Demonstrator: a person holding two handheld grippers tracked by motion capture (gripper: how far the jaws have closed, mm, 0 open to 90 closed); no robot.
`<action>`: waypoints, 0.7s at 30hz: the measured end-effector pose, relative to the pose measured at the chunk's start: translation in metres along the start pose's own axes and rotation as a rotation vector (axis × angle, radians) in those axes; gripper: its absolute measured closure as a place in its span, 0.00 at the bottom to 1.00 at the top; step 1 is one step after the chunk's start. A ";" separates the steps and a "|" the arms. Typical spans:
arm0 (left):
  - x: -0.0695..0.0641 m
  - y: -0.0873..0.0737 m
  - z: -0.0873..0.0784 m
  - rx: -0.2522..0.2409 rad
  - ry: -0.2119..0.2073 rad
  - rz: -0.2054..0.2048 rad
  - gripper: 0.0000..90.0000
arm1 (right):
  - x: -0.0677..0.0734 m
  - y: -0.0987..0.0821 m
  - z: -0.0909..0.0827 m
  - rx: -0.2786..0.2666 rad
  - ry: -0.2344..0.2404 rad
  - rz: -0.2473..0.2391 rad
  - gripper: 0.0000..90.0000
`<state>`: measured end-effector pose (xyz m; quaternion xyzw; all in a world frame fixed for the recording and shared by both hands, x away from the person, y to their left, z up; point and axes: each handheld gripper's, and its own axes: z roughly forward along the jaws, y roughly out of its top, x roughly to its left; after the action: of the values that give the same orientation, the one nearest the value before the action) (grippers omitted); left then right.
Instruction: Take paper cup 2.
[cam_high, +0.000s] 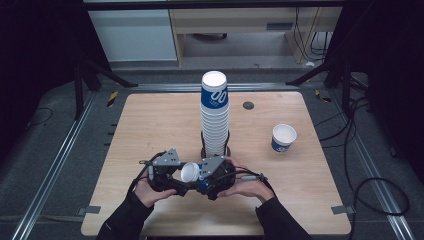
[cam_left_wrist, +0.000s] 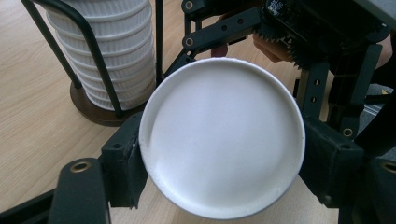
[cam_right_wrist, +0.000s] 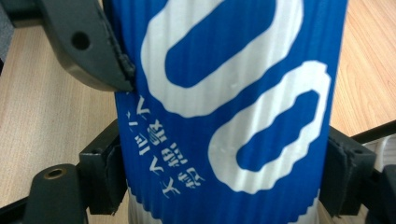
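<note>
Table (cam_high: 150, 130): pale wood, bare across most of its left half, and both hands are working at the near edge, about the middle.
Cup stack (cam_high: 215, 112): a tall tower of white ribbed cups with a blue one on top, standing in a black wire holder (cam_left_wrist: 95, 56) on a round dark base, centre of the table, just beyond the hands.
Held cup (cam_left_wrist: 222, 137): a blue ribbed cup with white loops and print, lying on its side between the two tools, open white mouth facing left, just in front of the stack's base.
Left gripper (cam_high: 172, 175): at the cup's rim, its pads (cam_left_wrist: 123, 163) tight against either side of the white mouth, so it's pinching the cup.
Right gripper (cam_high: 212, 175): across the blue body, jaws pressed on both sides of the ribbed wall, clamped on that same cup; the other tool's black jaw touches the wall at the upper left of the right gripper view.
Hands (cam_high: 247, 187): dark sleeves come in from the near edge, one hand behind each tool.
Lone cup (cam_high: 283, 138): blue and white, upright, mouth up, off to the right, well apart from the stack.
</note>
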<state>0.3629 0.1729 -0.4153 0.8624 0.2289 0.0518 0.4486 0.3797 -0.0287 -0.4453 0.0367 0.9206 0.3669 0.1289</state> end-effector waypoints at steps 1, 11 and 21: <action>0.000 0.000 0.000 -0.002 -0.001 0.000 0.29 | 0.000 0.000 0.000 -0.001 0.002 0.002 0.21; 0.000 0.001 -0.002 -0.008 -0.005 -0.001 0.29 | -0.003 0.000 -0.002 -0.005 0.025 0.049 0.11; 0.006 -0.001 -0.010 -0.019 0.008 0.002 0.29 | -0.007 -0.002 -0.018 -0.060 0.006 0.093 0.06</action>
<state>0.3652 0.1835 -0.4114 0.8581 0.2296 0.0580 0.4557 0.3819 -0.0432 -0.4322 0.0745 0.9069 0.3998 0.1102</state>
